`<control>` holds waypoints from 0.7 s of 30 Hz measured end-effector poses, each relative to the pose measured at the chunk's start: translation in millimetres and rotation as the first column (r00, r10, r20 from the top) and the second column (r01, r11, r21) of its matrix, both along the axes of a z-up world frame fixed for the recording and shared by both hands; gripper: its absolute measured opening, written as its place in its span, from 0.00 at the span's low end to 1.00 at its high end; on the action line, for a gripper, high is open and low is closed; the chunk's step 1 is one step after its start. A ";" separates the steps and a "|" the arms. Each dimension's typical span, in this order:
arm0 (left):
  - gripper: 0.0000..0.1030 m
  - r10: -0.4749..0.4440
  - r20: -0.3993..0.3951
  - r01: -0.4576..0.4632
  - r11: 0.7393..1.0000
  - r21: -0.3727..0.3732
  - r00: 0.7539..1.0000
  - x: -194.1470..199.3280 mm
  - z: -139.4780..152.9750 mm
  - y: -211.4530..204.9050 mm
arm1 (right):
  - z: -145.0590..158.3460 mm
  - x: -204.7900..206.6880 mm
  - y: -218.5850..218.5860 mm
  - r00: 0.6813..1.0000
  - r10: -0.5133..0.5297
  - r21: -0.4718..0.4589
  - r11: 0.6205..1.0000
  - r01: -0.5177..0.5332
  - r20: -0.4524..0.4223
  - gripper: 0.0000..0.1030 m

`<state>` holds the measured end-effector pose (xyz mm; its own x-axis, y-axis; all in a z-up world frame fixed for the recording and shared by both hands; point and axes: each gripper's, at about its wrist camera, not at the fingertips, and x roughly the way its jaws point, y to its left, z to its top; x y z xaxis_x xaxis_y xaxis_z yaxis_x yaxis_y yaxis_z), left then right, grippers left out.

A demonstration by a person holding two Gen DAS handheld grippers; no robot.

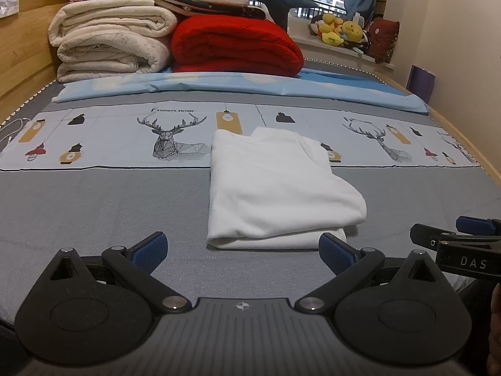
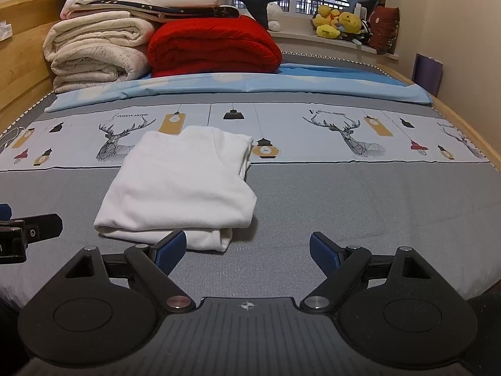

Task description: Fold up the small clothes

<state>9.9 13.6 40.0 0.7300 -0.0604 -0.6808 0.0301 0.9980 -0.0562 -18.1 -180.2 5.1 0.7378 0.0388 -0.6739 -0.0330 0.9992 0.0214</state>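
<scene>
**A:** Start nearest. What are the grippers doing?

**B:** Both are empty, with jaws spread wide. The left gripper [image 1: 242, 249] sits low over the grey bedspread [image 1: 94, 206], its right pad just beside the near edge of the white garment [image 1: 275, 188]. The right gripper [image 2: 247, 250] is alongside, its left pad at that same edge, nearer the right corner.

**A:** And the garment itself?

**B:** It lies flat mid-bed, already folded into a compact rectangle, layers stacked at the near edge, its far end reaching onto the deer-print band [image 1: 175, 138]. I judge the fold mostly done; at most one more halving or a tidy-up remains.

**A:** How to do that well?

**B:** If folding again, each gripper should pinch all layers at a near corner, not just the top one, then lift evenly and carry them to the far edge so the corners meet. Soft knit slumps, so keep the lift low and the two sides level.

**A:** Anything beyond it to mind?

**B:** The blue sheet [image 1: 250, 87], the red blanket [image 1: 235, 47] and the cream blankets [image 1: 109, 40] are well apart from it.
</scene>
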 end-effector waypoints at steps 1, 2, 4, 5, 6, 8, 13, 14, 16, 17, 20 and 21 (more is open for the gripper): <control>1.00 -0.002 0.000 0.002 1.000 0.000 1.000 0.1 -0.2 0.2 | -0.2 0.0 -0.1 1.000 0.001 -0.001 1.000 -0.001 0.000 0.84; 1.00 -0.003 0.000 0.003 1.000 0.000 1.000 0.2 -0.3 0.6 | 0.0 -0.2 -0.2 1.000 0.001 -0.001 1.000 -0.001 0.000 0.84; 1.00 -0.003 0.000 0.003 1.000 0.000 1.000 0.2 -0.4 0.6 | -0.2 -0.1 -0.1 1.000 0.001 -0.002 1.000 -0.001 -0.001 0.84; 1.00 -0.003 0.000 0.003 1.000 0.000 1.000 0.2 -0.3 0.6 | -0.1 0.0 -0.2 1.000 0.002 -0.003 1.000 -0.002 -0.001 0.84; 1.00 -0.004 0.000 0.004 1.000 0.000 1.000 0.2 -0.3 0.5 | -0.3 -0.1 -0.2 1.000 0.002 -0.004 1.000 -0.002 -0.001 0.84; 1.00 -0.006 0.000 0.006 1.000 0.001 1.000 0.2 -0.6 -0.2 | -0.1 -0.2 -0.1 1.000 0.003 -0.004 1.000 -0.003 -0.002 0.84; 1.00 -0.010 -0.001 0.010 1.000 0.002 1.000 0.5 -1.5 -0.7 | -0.6 0.2 -0.4 1.000 0.005 -0.006 1.000 -0.005 -0.003 0.84; 1.00 -0.009 0.000 0.009 1.000 0.001 1.000 0.3 -1.2 -0.3 | -0.6 0.2 -0.3 1.000 0.004 -0.006 1.000 -0.004 -0.004 0.84; 1.00 -0.009 -0.001 0.009 1.000 0.001 1.000 0.4 -1.2 -0.7 | -0.9 0.2 -0.6 1.000 0.005 -0.006 1.000 -0.005 -0.005 0.84; 1.00 -0.011 -0.001 0.011 1.000 0.001 1.000 0.4 -1.6 -0.6 | -1.0 0.3 -0.6 1.000 0.006 -0.006 1.000 -0.006 -0.004 0.84; 1.00 -0.018 -0.001 0.018 1.000 0.002 1.000 0.3 -3.1 1.0 | -1.6 0.4 -0.5 1.000 0.006 -0.006 1.000 -0.006 -0.005 0.84; 1.00 -0.018 -0.001 0.018 1.000 0.001 1.000 0.3 -3.2 1.0 | -1.8 0.4 -0.7 1.000 0.006 -0.007 1.000 -0.007 -0.005 0.84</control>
